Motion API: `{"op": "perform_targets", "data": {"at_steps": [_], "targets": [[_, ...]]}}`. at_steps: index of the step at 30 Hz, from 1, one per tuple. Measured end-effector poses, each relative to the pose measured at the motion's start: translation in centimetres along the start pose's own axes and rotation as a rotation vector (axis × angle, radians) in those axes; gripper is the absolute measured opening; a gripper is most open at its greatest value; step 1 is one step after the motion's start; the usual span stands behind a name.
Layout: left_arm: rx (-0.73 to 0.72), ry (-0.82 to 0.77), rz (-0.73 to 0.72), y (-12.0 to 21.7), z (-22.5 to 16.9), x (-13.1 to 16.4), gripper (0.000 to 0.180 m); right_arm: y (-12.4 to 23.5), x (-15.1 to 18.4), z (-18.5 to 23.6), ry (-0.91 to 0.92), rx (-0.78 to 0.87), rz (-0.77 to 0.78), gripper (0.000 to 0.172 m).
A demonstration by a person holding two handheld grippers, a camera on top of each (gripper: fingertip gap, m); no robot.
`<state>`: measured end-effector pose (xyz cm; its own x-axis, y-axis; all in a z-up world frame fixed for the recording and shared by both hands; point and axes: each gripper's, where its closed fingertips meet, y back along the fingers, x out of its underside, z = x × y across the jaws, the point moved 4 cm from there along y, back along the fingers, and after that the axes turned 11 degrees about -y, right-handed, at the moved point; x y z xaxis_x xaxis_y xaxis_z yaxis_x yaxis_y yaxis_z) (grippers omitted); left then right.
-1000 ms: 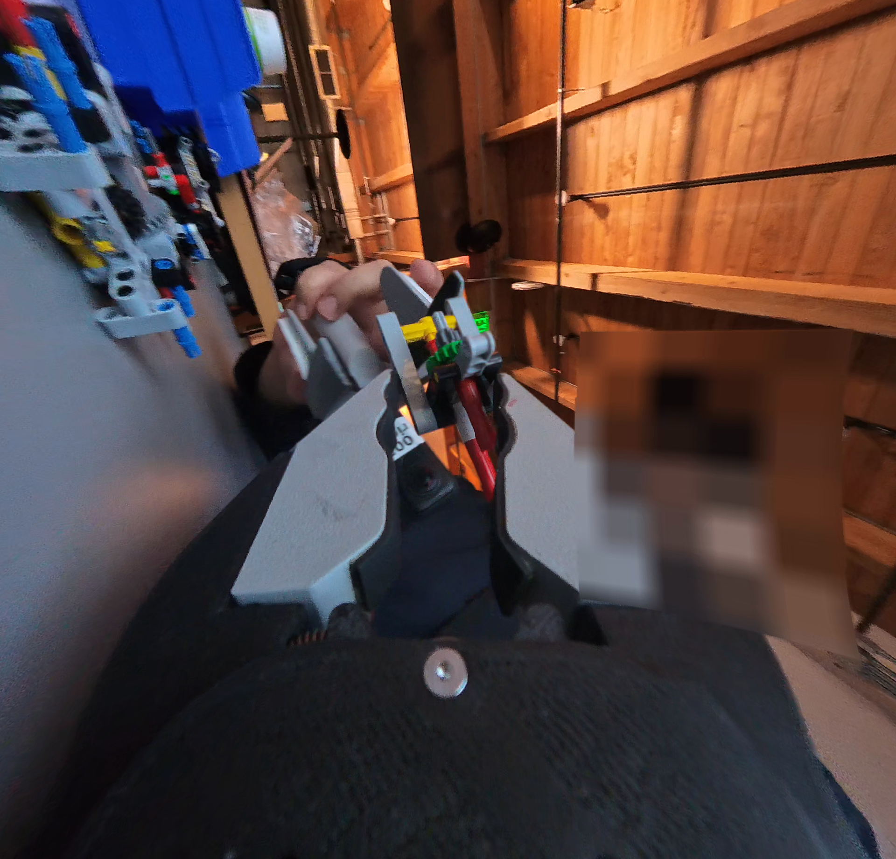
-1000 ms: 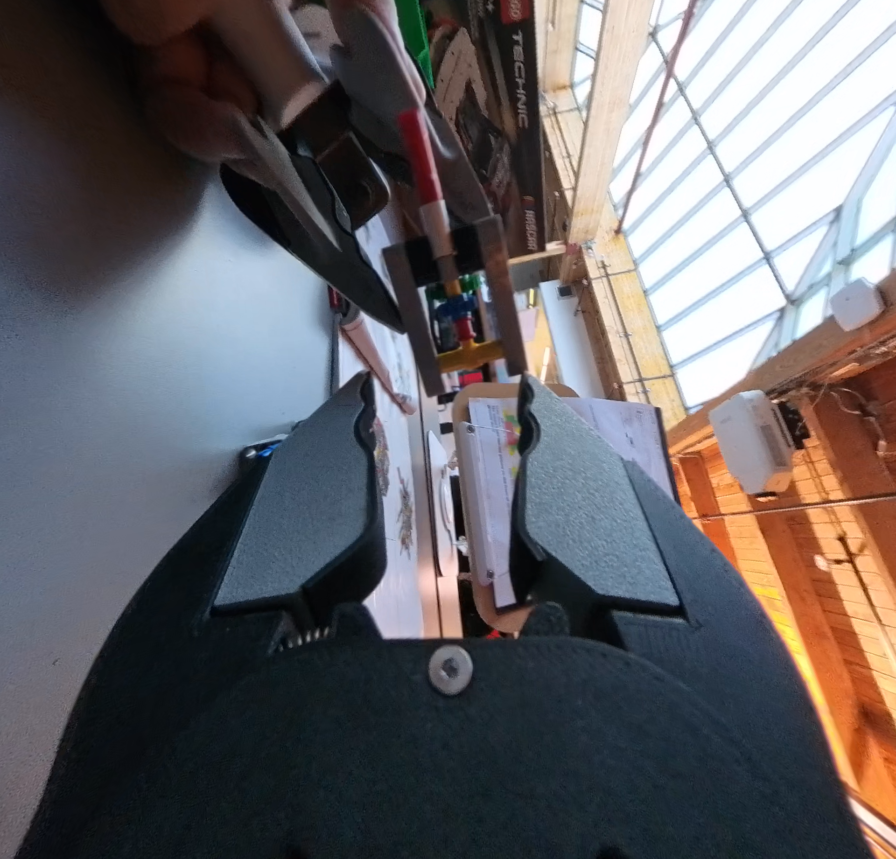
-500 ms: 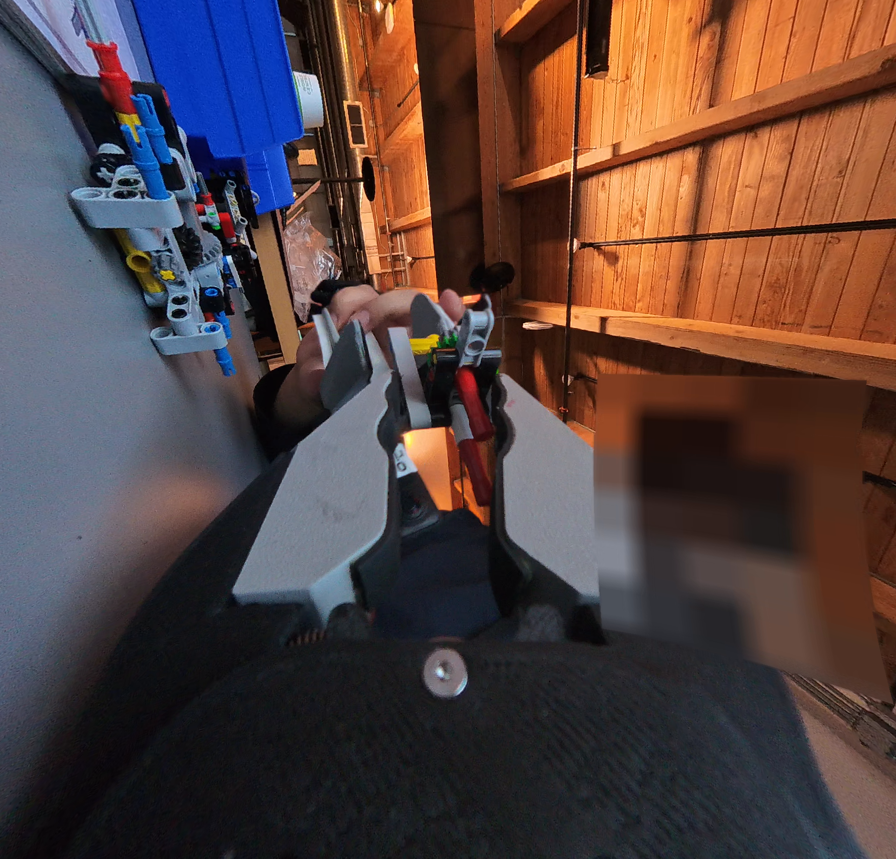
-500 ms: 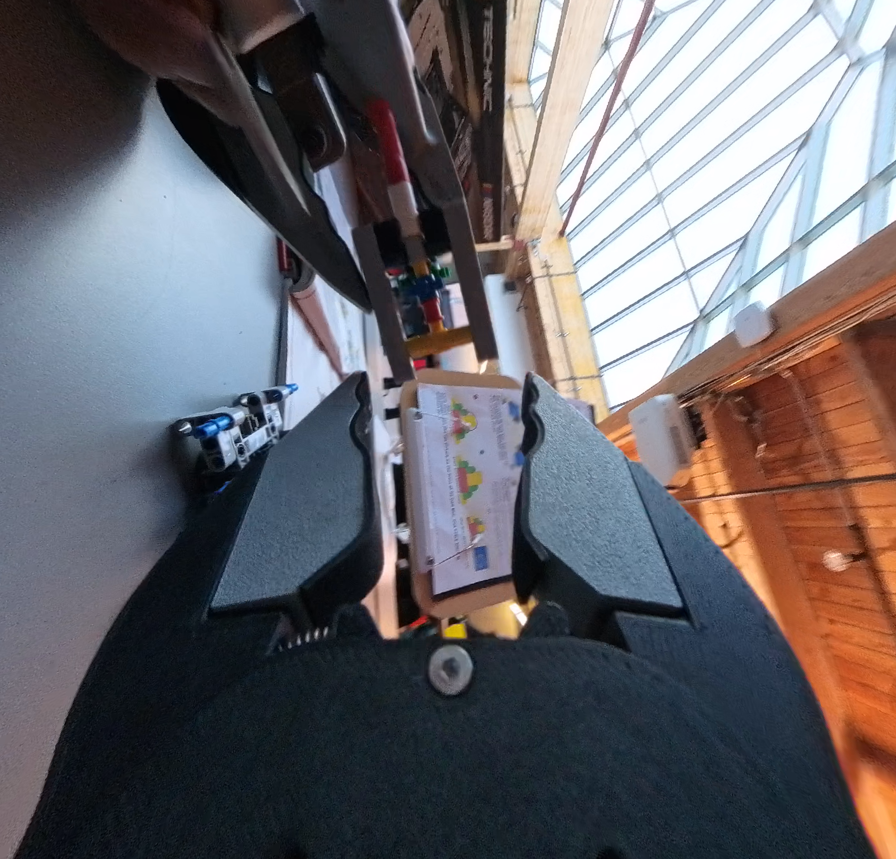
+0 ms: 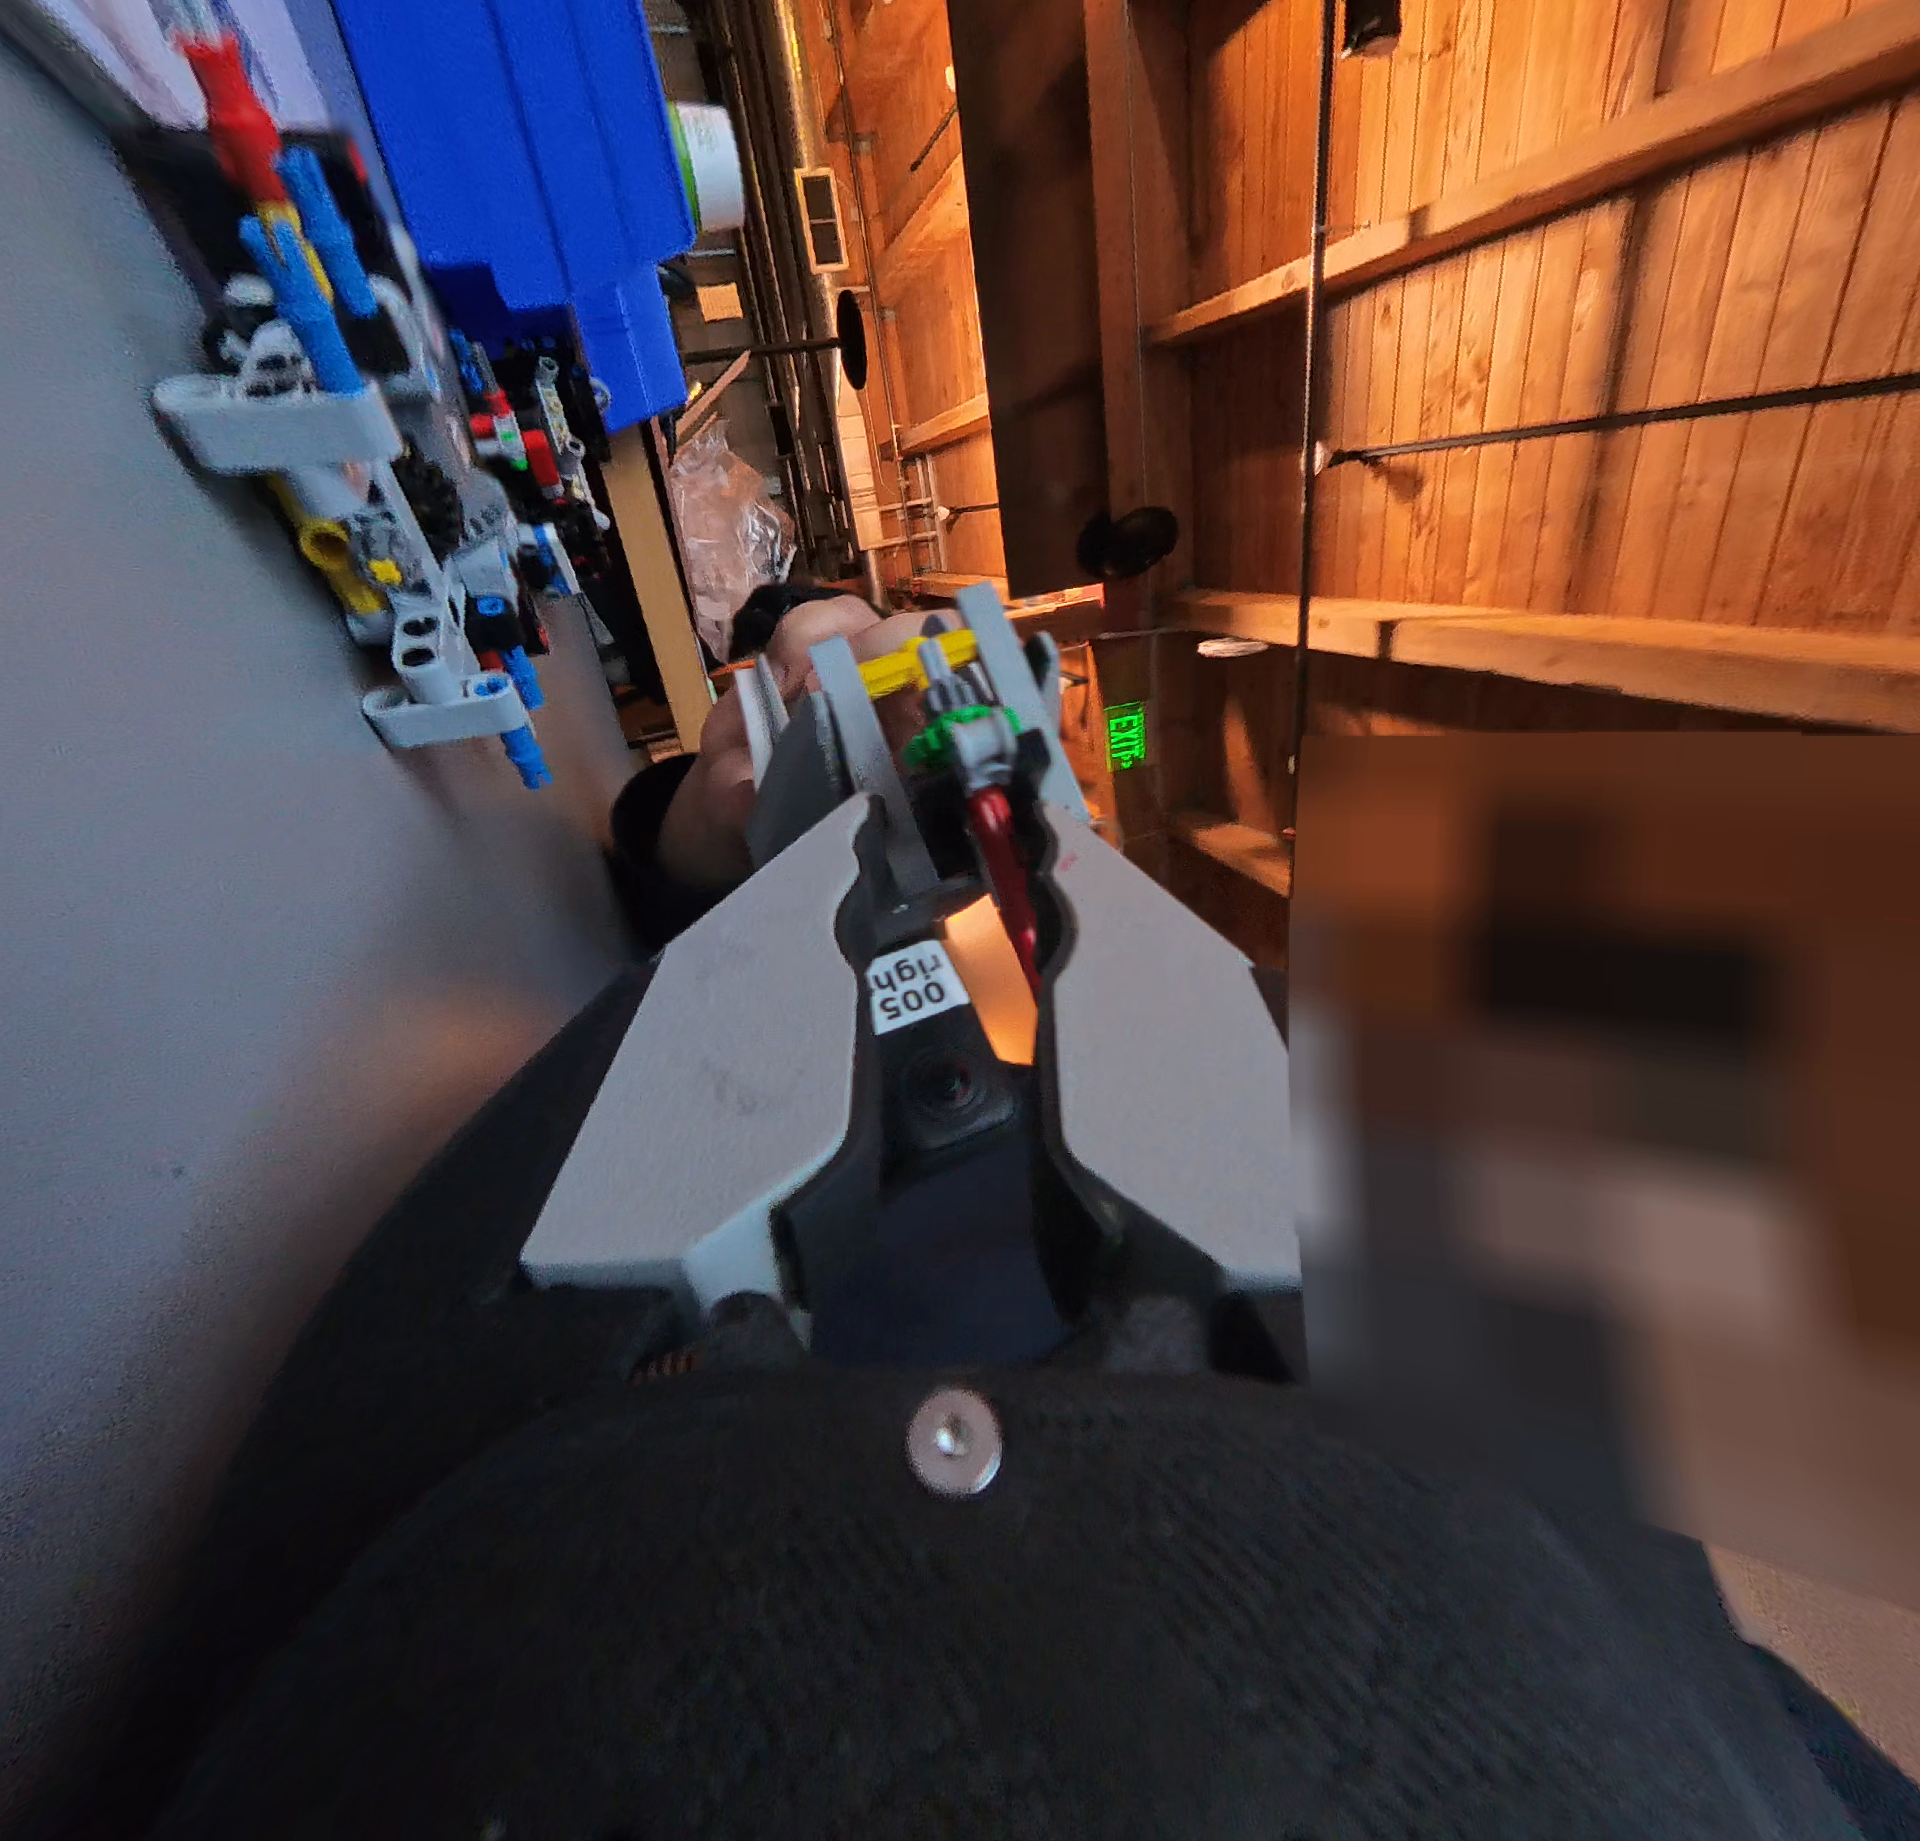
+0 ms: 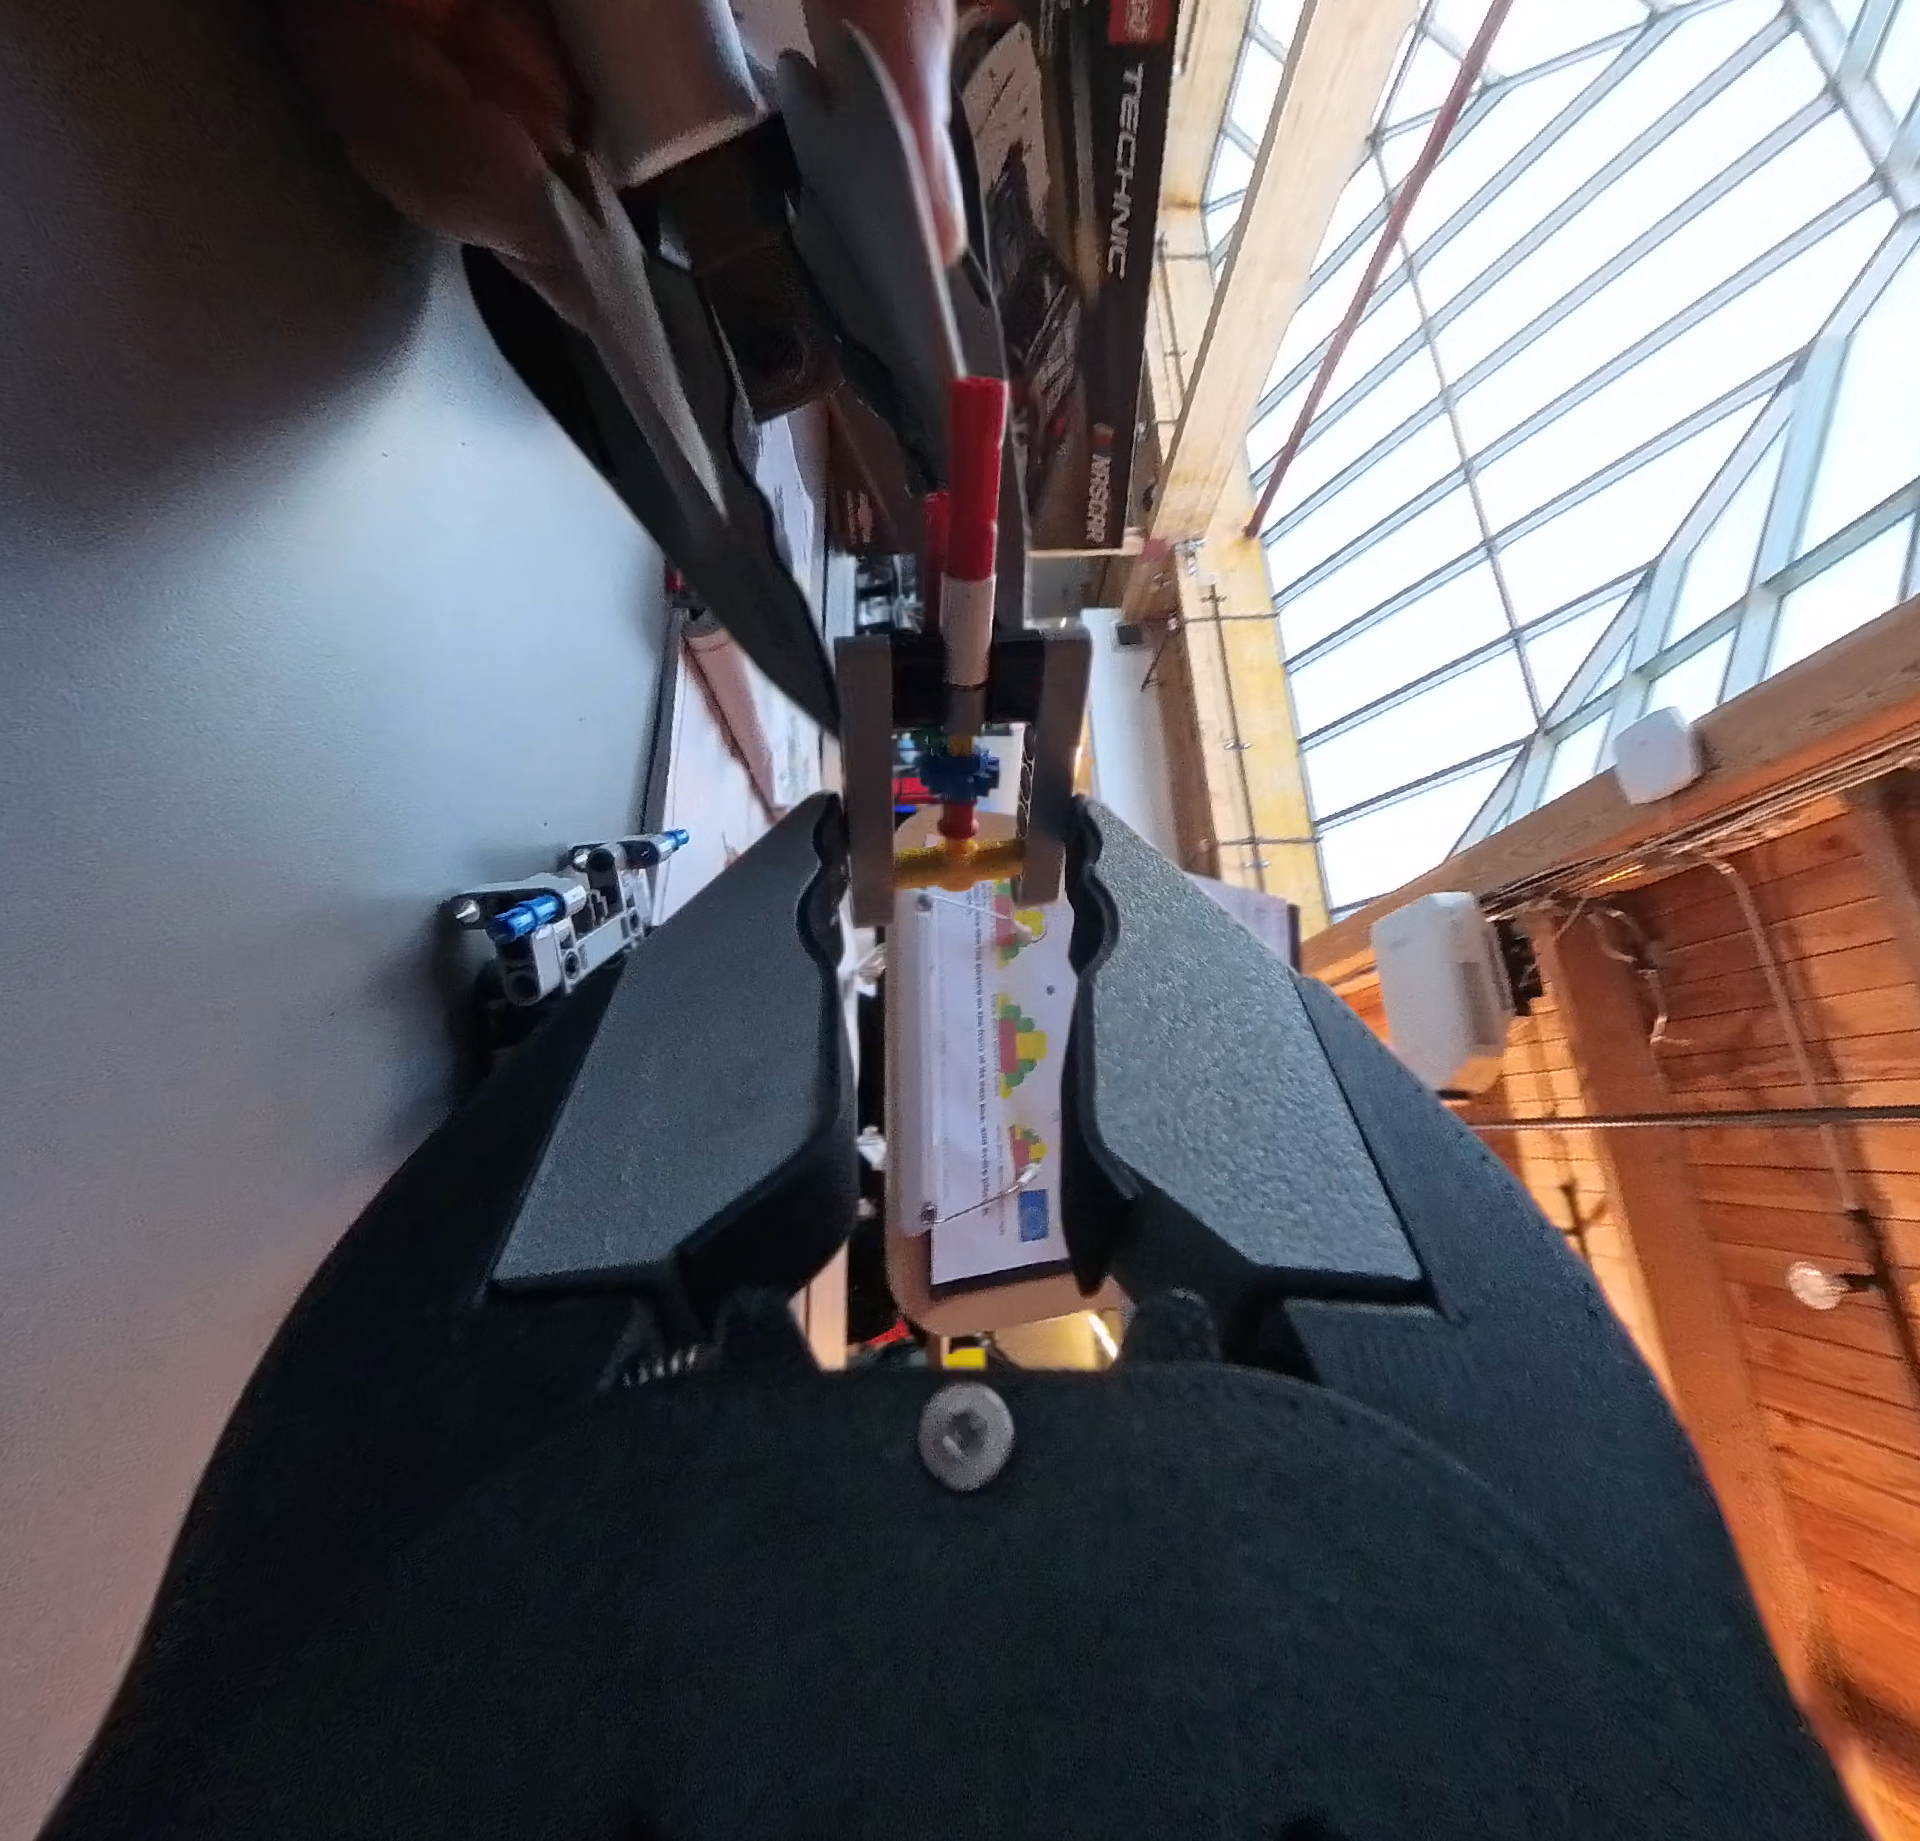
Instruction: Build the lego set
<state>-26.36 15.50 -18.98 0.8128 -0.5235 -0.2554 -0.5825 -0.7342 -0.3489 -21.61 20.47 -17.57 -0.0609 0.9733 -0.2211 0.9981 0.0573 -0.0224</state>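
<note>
Your right gripper (image 6: 956,856) closes on the grey beams of the small frame assembly (image 6: 961,742), pads touching both sides. Beyond it, your left gripper (image 5: 961,856) pinches the same assembly's red axle (image 5: 1003,856). Pulling unevenly could pop the yellow cross-axle (image 6: 956,861) loose.

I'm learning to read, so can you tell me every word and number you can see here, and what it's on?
I can't read writing out, but these things carry some.
White sticker: black print, seen between the left gripper's fingers.
Green lit sign: on the wooden wall.
Dark box: white lettering, red logo.
Sheet on the clipboard: lines too small to read.
</note>
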Motion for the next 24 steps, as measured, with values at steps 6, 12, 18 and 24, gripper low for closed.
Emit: {"op": "perform_targets", "data": {"at_steps": [6,12,18,24], "targets": [[-0.225,-0.349,0.154,2.5,-1.0,-1.3,0.029,-0.2,2.4,0.0,-0.284,-0.175,0.093,0.039],[-0.756,-1.259,0.550,2.0,-3.4,-2.3,0.089,-0.3,4.3,1.0,-0.457,-0.374,0.201,0.040],[-0.851,-1.959,0.893,-3.0,-2.9,-0.5,0.072,-0.2,3.9,1.3,-0.530,-0.469,0.218,0.039],[-0.835,-2.050,0.974,-4.7,-0.3,-0.2,0.054,0.0,3.6,1.3,-0.569,-0.539,0.217,0.039]]}}
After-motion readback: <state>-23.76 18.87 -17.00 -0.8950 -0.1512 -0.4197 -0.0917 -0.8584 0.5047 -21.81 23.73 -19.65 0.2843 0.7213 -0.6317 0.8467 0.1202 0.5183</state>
